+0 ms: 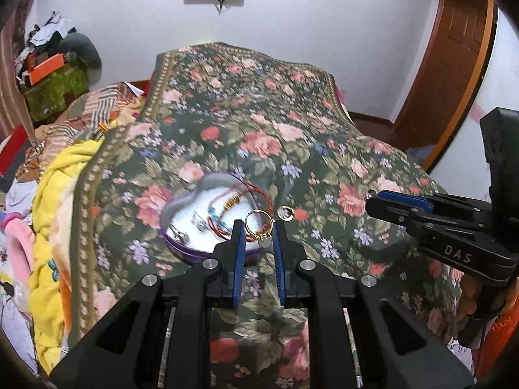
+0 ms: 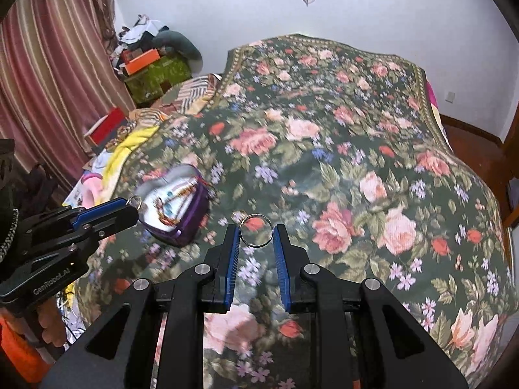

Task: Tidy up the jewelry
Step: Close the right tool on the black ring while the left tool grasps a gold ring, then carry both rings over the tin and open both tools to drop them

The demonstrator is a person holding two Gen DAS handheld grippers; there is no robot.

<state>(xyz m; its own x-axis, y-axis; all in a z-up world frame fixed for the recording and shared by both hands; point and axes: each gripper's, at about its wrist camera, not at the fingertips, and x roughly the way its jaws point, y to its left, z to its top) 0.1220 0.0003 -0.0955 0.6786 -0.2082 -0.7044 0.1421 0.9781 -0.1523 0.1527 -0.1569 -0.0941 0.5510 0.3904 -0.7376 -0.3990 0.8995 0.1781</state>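
A purple heart-shaped tin (image 1: 181, 243) lies open on the floral bedspread with beaded bracelets (image 1: 227, 207) and small pieces inside. My left gripper (image 1: 258, 230) hovers at the tin's right rim, shut on a gold ring (image 1: 256, 225) with a pale stone. A small gold ring (image 1: 286, 212) lies on the cloth just right of the tin. In the right wrist view my right gripper (image 2: 257, 230) is shut on a plain silver ring (image 2: 256, 229), right of the tin (image 2: 188, 223). The left gripper (image 2: 133, 207) shows at the left there, over the tin.
The floral bedspread (image 1: 292, 113) covers the bed. A yellow blanket (image 1: 55, 201) and loose clothes pile along the left side. Boxes (image 2: 142, 61) stack by the striped curtain (image 2: 48, 64). A wooden door (image 1: 454, 64) stands at the right.
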